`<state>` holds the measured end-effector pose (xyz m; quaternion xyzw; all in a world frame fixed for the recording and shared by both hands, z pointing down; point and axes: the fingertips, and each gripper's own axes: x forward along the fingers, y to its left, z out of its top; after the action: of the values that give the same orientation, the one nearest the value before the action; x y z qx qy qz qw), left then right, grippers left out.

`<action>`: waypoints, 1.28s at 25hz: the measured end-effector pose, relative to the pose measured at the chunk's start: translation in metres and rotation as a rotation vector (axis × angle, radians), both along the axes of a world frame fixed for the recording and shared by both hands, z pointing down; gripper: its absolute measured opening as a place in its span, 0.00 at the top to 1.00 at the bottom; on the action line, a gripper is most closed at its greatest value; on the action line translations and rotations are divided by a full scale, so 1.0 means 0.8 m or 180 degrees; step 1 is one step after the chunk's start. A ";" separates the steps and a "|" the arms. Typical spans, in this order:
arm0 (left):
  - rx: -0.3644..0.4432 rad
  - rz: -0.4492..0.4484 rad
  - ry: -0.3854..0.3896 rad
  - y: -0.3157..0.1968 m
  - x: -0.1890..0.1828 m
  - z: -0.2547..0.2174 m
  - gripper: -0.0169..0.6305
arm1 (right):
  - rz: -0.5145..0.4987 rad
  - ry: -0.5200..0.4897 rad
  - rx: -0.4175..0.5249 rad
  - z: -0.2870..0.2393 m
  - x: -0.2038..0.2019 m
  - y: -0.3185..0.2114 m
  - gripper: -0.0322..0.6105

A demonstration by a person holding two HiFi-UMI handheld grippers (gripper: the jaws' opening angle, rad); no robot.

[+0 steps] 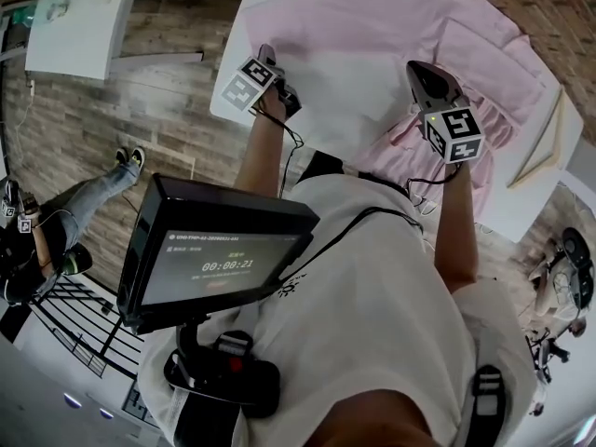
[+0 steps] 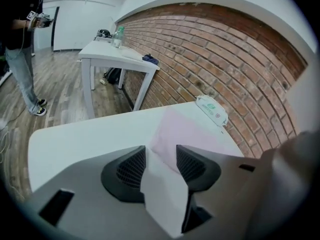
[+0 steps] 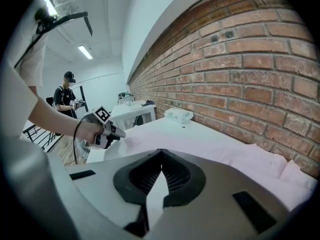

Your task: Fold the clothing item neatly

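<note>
A pale pink shirt [image 1: 372, 35] lies spread on the white table [image 1: 307, 110], with some of it bunched over the near edge. My left gripper [image 1: 270, 59] is at the shirt's left side. In the left gripper view its jaws [image 2: 161, 151] stand apart and a pale flap of the shirt [image 2: 180, 129] runs loosely between them. My right gripper [image 1: 421, 71] is at the bunched near-right part. Its jaws [image 3: 161, 153] are closed tip to tip, with a pale wedge of fabric pinched behind the tips. The right gripper view also shows the left gripper [image 3: 116, 132] on the shirt [image 3: 210, 144].
A white pack of wipes [image 2: 212, 109] lies on the table by the brick wall [image 2: 215, 54]. A second white table [image 2: 110, 51] with a bottle [image 2: 118, 36] stands farther off. A person [image 2: 20, 44] stands on the wooden floor at left. A chest-mounted screen [image 1: 219, 259] fills the lower head view.
</note>
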<state>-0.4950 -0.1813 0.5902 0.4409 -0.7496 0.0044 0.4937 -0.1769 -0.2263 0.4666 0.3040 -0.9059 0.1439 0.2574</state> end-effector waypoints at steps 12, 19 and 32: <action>-0.0124 -0.0056 -0.0014 0.008 -0.011 -0.003 0.75 | -0.0195 -0.0063 -0.0061 0.007 -0.019 0.006 0.94; 0.0075 -0.0158 -0.0156 0.016 -0.010 -0.003 0.75 | -0.1643 -0.0548 0.0212 -0.007 -0.241 -0.035 0.94; -0.0032 -0.0627 -0.0211 0.005 -0.025 -0.001 0.75 | -0.3018 0.0331 0.0100 0.104 -0.449 -0.067 0.79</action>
<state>-0.5146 -0.1772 0.5898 0.3623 -0.8051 -0.0258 0.4689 -0.5362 -0.2800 0.5499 -0.1322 -0.9327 -0.0185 0.3351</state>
